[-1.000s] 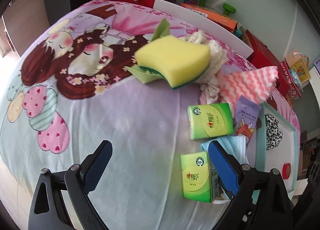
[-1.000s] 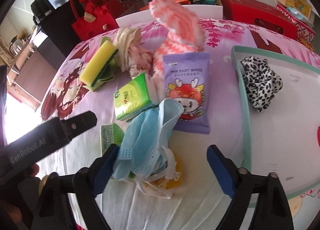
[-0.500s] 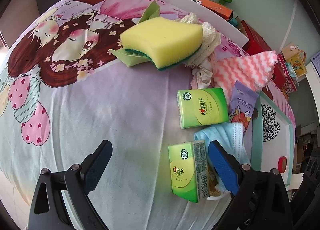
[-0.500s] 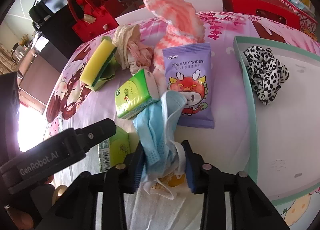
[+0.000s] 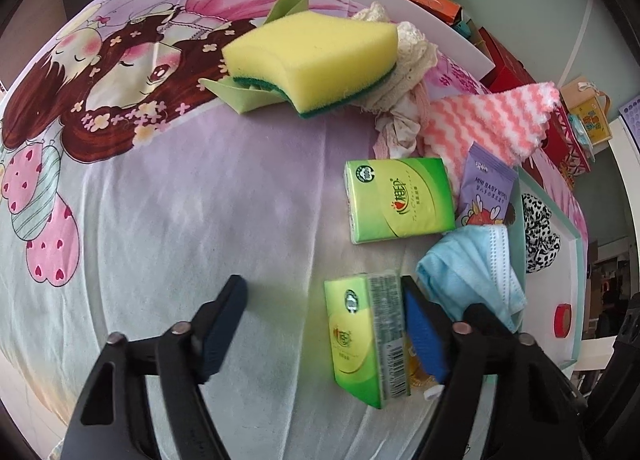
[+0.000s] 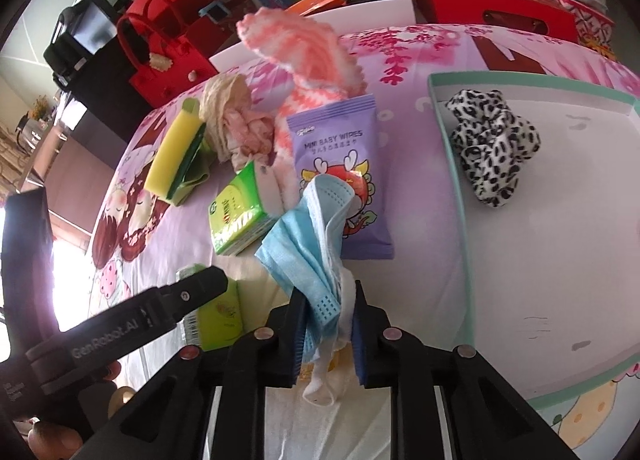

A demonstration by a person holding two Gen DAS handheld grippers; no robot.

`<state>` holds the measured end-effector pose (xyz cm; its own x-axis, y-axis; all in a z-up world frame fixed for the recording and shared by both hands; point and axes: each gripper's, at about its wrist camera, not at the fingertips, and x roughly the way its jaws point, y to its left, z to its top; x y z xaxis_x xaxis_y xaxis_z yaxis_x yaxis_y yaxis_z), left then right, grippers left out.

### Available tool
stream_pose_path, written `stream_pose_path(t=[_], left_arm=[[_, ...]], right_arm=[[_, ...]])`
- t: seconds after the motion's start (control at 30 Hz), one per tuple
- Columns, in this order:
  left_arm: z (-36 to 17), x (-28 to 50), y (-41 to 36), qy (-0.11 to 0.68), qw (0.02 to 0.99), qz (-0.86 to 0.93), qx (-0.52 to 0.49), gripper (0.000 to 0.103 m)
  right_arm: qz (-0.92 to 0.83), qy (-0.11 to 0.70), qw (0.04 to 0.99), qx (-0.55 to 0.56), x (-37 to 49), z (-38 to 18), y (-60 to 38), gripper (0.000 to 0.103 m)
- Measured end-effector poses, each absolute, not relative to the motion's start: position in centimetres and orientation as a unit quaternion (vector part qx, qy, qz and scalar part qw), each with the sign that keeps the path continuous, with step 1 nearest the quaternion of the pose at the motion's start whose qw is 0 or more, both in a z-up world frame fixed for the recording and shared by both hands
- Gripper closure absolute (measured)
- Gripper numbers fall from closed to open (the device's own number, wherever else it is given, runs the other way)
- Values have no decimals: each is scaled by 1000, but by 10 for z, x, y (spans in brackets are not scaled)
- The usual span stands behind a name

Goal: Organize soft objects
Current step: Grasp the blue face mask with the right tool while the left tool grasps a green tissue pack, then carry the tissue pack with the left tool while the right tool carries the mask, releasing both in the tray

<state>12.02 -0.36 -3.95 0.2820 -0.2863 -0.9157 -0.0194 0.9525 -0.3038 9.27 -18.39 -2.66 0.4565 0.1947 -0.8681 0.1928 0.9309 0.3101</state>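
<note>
A: Left wrist view: left hand-held gripper (image 5: 324,324) spread but closing around the green tissue pack (image 5: 366,340) on the cartoon-print bedsheet (image 5: 160,220). One pad against the pack's side, the other still clear.

B: Probably mid-grasp; needed to finish closing, then lift.

A: Right wrist view: right hand-held gripper (image 6: 326,334) closing, already pinching the blue face mask (image 6: 314,248), bunched beside the baby wipes pack (image 6: 340,164).

B: Likely bound for the mint-rimmed tray (image 6: 450,164) holding the leopard-print scrunchie (image 6: 494,148). Called for raising clear, carrying across.
</note>
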Motion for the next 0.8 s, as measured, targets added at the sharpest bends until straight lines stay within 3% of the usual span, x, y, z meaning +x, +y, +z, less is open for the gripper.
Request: stream_pose_path(t=[0.1,0.17,0.27,0.8], left_arm=[[-41,119,-6,596,788,-92,-126,43],[-42,119,-11,596,787,-100,-125,61],[-42,118,-16,595,785,-115,-126,74],[-13,114,-16,555,813,-127,-122,80]], right_arm=[[-5,518,834,190,92,-26,-189,82],[-8,517,834,193,92,-26,-191,82],[-10,515,834,195,92,-25,-193,82],[1,476,857,197,84,0,-195,87]])
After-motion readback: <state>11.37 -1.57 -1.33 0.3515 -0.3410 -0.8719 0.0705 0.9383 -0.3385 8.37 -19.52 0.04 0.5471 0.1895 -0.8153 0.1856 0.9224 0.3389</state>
